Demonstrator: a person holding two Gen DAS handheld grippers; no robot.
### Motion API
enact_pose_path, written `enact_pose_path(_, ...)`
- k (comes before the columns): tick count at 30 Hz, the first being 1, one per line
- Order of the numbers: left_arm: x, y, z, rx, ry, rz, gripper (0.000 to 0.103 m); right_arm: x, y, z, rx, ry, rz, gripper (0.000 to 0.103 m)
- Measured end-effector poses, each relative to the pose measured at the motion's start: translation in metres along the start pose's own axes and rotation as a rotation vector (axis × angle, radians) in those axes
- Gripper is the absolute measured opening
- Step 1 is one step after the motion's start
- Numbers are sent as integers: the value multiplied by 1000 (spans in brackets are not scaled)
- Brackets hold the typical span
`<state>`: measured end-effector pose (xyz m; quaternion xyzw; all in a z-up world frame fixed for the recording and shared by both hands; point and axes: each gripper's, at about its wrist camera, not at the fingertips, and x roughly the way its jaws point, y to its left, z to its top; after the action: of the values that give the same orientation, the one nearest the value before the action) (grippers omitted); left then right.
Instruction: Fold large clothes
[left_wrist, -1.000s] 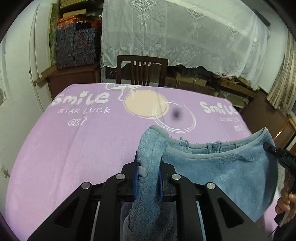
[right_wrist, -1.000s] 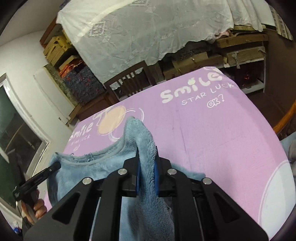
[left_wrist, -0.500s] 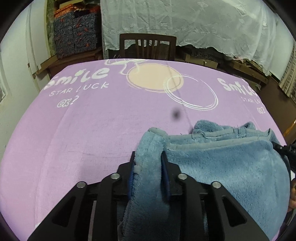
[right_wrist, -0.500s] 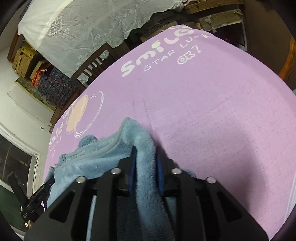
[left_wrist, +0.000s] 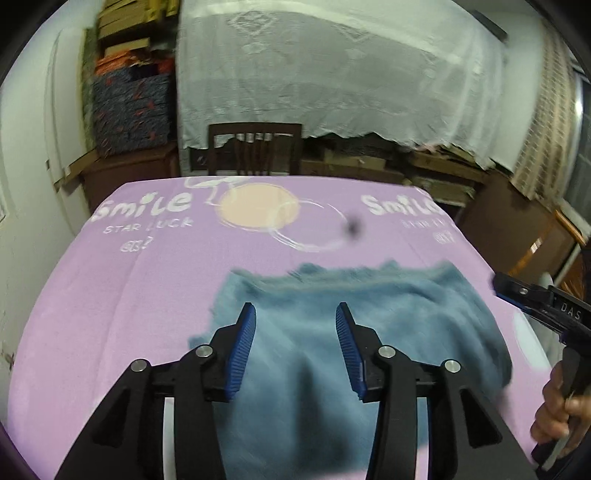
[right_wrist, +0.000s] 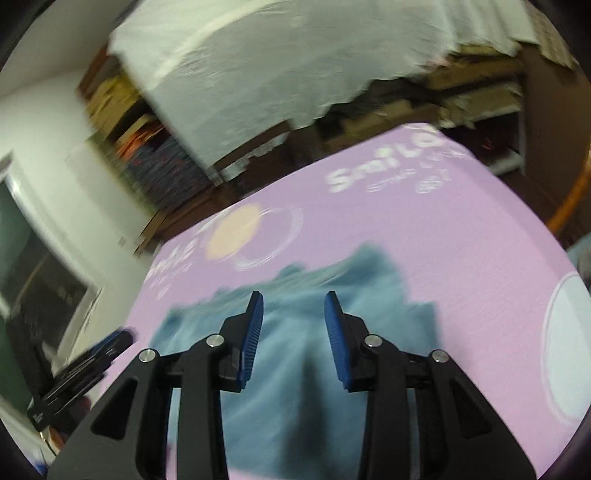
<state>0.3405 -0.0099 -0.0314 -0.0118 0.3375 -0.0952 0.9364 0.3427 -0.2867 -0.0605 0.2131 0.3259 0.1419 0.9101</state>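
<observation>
Purple "Smile" sheet (left_wrist: 110, 295) covers the counter; the blue fleece garment (left_wrist: 369, 325) lies on it, folded over, near your edge. Left gripper (left_wrist: 295, 314) and right gripper (right_wrist: 293, 301): jaws spread, nothing held, above the fleece. Half a second ago both pinched the top hem; you have since let go. Risk: thick pile may spring the fold open, or a retreating pad may snag and drag it askew
</observation>
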Motion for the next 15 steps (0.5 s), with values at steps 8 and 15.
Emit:
enact_pose_path(8, 8, -22, -45, 29, 80, -14, 46, 11, 54, -53, -48, 134, 106, 34)
enact_pose_path(15, 36, -5, -70, 33, 149, -37, 52, 33, 16, -82, 50, 240, 114, 28)
